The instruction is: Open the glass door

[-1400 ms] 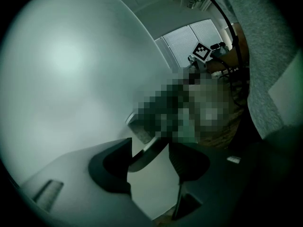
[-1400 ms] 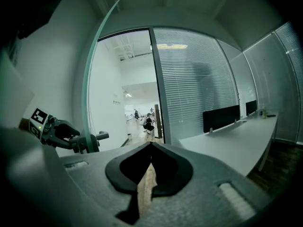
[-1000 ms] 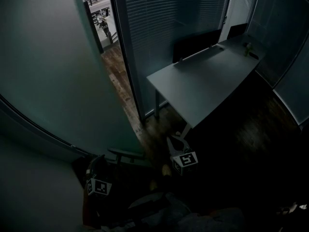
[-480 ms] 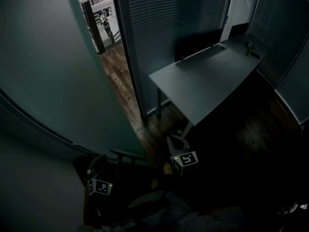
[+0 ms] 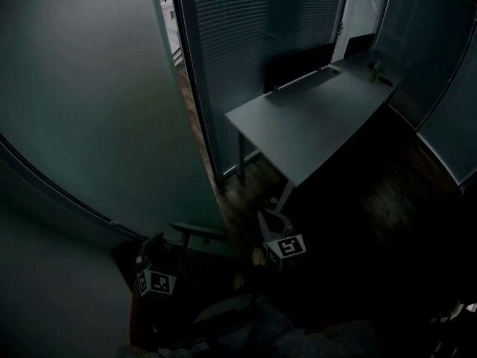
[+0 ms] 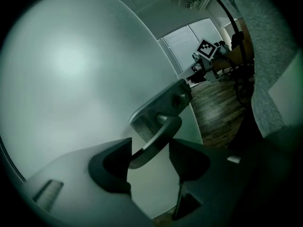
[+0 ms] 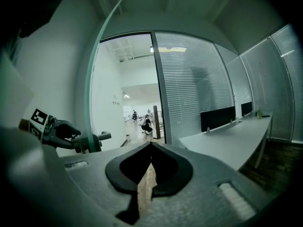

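**Left gripper view: lever clamped between the jaws**

The left gripper (image 6: 149, 151) is seen closed on the door handle (image 6: 159, 135), whose lever is caught slantwise between the two dark jaws. Just beyond the jaws the lever is joined to a metal plate (image 6: 165, 103), which is fixed at the edge of the frosted glass door (image 6: 71, 74). The space ahead and to the left of this claw is filled by that door. To the claw's right, past the door's edge, wooden floor (image 6: 215, 108) is shown.

The right gripper (image 7: 150, 146) is held with its jaws drawn together to a thin slit, and nothing is gripped between them. It is pointed at the open doorway (image 7: 125, 89), with the glass door to its left. A grey desk (image 7: 227, 141) is seen to its right, set before a wall of blinds (image 7: 189, 79).
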The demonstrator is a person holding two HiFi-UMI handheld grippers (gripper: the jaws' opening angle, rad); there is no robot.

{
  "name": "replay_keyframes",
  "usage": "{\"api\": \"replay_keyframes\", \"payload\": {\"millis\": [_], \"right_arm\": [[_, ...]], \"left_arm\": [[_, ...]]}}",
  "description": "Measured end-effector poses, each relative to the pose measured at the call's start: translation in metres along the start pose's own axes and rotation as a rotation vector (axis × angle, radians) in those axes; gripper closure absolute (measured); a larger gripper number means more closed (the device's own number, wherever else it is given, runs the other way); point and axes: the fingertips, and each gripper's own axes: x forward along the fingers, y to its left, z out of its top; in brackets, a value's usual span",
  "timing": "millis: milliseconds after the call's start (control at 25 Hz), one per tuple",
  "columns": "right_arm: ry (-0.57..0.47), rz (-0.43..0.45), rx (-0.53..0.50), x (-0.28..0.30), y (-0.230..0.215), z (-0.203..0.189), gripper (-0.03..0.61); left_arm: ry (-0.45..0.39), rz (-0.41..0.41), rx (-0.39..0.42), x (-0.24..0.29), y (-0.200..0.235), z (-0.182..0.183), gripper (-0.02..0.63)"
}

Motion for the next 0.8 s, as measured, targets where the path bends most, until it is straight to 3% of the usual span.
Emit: {"api": "replay_keyframes", "payload": {"millis": [800], "right_arm": [[0.006,-0.055,0.040,-0.052,0.008,-0.022,0.577]], "left_arm": [[0.015,0.011,0.003,-0.016,-0.001,-0.006,0.371]]}}
